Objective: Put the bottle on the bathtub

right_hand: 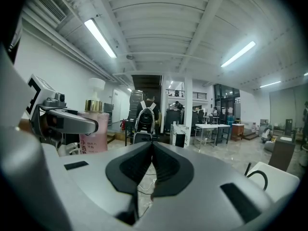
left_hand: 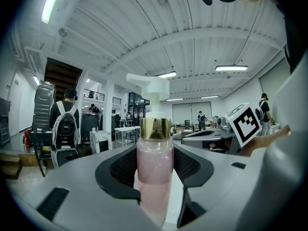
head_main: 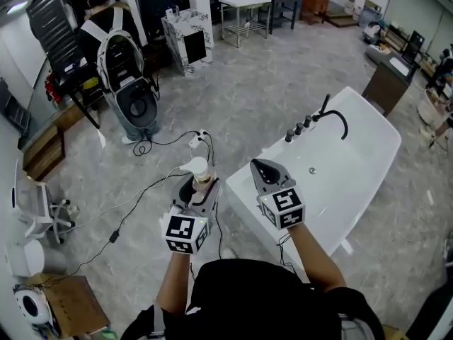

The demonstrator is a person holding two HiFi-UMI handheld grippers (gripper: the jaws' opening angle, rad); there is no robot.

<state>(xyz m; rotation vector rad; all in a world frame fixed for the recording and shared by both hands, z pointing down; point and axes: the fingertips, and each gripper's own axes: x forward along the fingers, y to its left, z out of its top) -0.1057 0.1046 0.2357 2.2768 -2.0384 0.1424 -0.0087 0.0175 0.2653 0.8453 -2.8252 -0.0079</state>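
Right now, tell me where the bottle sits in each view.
Head view: bottle left of centre, in the left gripper.
Left gripper view: bottle dead centre, clamped between the jaws.
Right gripper view: bottle at far left, partly behind the left gripper.
Shared landmark: the backpack shows in all three.

A black backpack (head_main: 126, 62) and a white table (head_main: 244, 1) stand well apart.
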